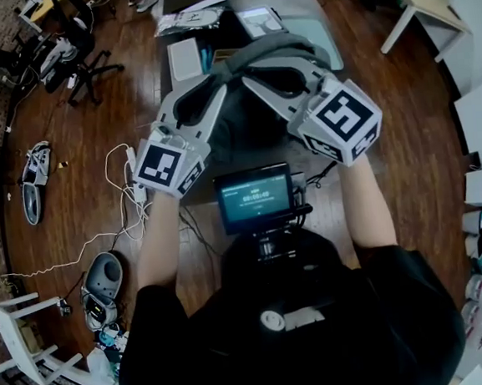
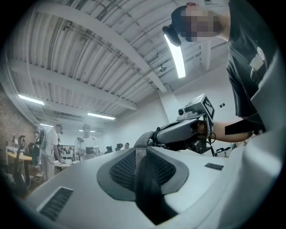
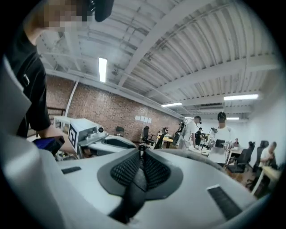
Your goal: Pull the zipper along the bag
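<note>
A dark bag (image 1: 244, 127) lies on the table in front of me, with a grey strap (image 1: 283, 46) arching over its top. In the head view my left gripper (image 1: 220, 76) and right gripper (image 1: 249, 72) point at each other, tips almost meeting above the bag. In the left gripper view, my left gripper (image 2: 141, 151) is shut on the grey strap (image 2: 142, 139), which curves away toward the right gripper (image 2: 178, 133). The right gripper (image 3: 142, 154) is shut on a small dark tab (image 3: 141, 149), by its look the zipper pull. The zipper track itself is hidden under the grippers.
Behind the bag on the table (image 1: 309, 10) lie a white box (image 1: 185, 58) and a tablet (image 1: 261, 18). A small screen (image 1: 254, 196) hangs at my chest. On the floor are an office chair (image 1: 78, 59) and cables (image 1: 125, 208) at the left. Several people stand in the background.
</note>
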